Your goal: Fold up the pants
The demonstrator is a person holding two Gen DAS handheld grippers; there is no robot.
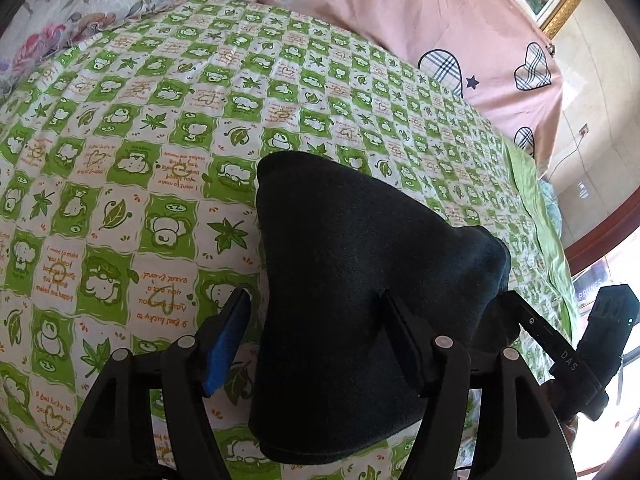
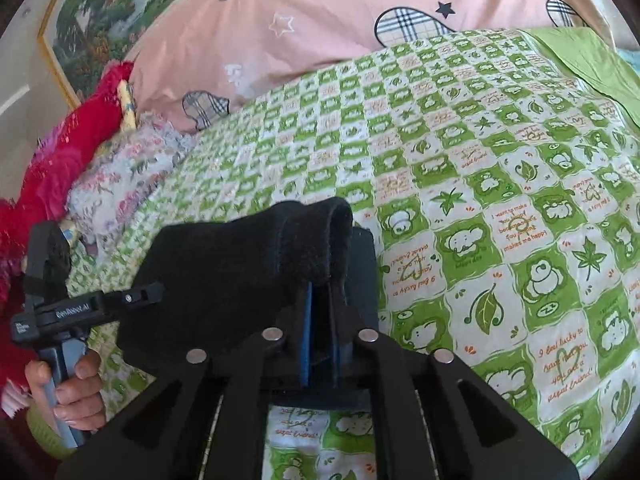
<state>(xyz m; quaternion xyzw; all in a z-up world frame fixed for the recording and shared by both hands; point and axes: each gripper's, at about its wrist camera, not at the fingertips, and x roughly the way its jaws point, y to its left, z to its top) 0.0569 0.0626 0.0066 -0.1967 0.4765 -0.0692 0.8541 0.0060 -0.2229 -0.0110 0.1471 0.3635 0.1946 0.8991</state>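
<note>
The black pants (image 1: 344, 280) hang in a bunched fold above the green-and-white checked bed cover (image 1: 140, 128). In the left wrist view my left gripper (image 1: 316, 300) has its jaws spread wide, and the cloth drapes between them over the right finger; the blue-padded left finger (image 1: 228, 340) stands apart from it. In the right wrist view my right gripper (image 2: 320, 300) is shut on a thick folded edge of the pants (image 2: 240, 272), which drapes over its fingertips. The other gripper, held in a hand, shows at the left (image 2: 60, 312).
A pink quilt with plaid hearts (image 1: 420, 20) lies along the far side of the bed. A floral pillow (image 1: 60, 12) and a red blanket (image 2: 72, 128) lie at the head end. The bed's edge and a wooden frame (image 1: 600, 236) are at the right.
</note>
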